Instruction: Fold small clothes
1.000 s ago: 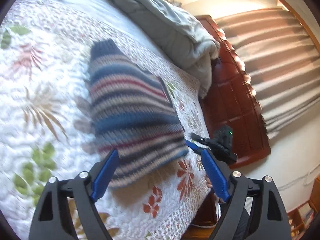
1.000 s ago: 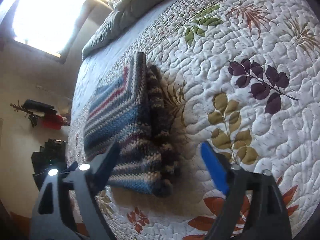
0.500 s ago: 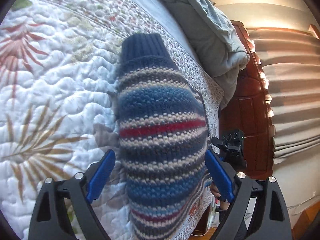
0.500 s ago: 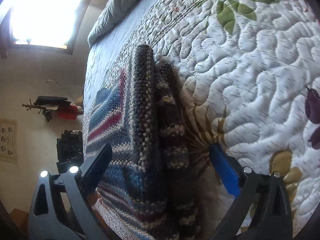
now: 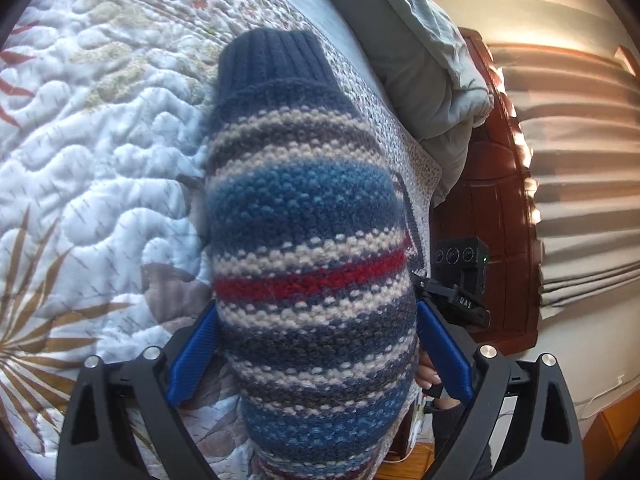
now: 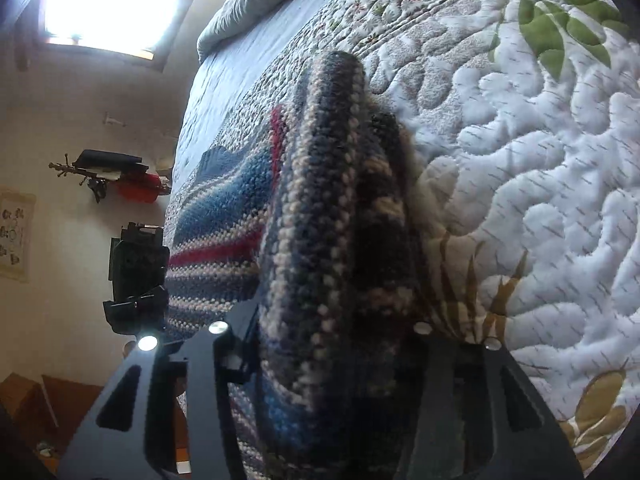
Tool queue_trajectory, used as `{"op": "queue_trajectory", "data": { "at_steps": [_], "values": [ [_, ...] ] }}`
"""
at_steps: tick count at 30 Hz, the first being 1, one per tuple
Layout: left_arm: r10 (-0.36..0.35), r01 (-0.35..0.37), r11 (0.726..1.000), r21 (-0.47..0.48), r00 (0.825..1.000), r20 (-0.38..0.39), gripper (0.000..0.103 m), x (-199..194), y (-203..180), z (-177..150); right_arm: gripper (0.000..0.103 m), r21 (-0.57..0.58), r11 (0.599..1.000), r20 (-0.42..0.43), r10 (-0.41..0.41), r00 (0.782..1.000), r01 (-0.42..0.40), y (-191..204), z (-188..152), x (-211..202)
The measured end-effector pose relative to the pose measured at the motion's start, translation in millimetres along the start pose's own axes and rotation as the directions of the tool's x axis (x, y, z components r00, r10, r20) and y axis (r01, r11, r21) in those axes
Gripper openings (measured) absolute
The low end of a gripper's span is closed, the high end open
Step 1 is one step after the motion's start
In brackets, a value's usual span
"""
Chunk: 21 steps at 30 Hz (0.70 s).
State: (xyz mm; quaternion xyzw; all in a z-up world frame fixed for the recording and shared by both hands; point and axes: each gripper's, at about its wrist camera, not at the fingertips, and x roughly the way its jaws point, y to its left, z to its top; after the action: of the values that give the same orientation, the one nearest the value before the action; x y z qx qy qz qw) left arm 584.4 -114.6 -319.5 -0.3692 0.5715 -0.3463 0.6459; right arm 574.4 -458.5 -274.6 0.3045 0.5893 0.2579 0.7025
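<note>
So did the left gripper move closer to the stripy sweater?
Yes. The left gripper has moved in along the quilt; the striped sweater now sits between its open jaws.

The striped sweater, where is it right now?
The striped sweater lies folded on the floral quilt near the bed's edge, between the left gripper's fingers and the closing right gripper's.
</note>
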Motion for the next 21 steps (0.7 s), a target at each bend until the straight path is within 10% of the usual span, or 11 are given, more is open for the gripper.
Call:
{"op": "queue_trajectory", "data": {
  "at_steps": [12, 21],
  "values": [
    [0.192, -0.192, 0.977, 0.091, 0.981, 0.01, 0.066, -15.2, -37.6, -10.4, 0.036, -0.011, 0.996, 0.099, -0.082, 0.992, 0.084, 36.0, -23.2, -8.9],
    [0.177, -0.183, 0.976, 0.122, 0.983, 0.053, 0.066, -141.4, -32.9, -78.3, 0.036, -0.123, 0.991, 0.13, -0.031, 0.991, 0.047, 139.7, -113.2, 13.6]
  ]
}}
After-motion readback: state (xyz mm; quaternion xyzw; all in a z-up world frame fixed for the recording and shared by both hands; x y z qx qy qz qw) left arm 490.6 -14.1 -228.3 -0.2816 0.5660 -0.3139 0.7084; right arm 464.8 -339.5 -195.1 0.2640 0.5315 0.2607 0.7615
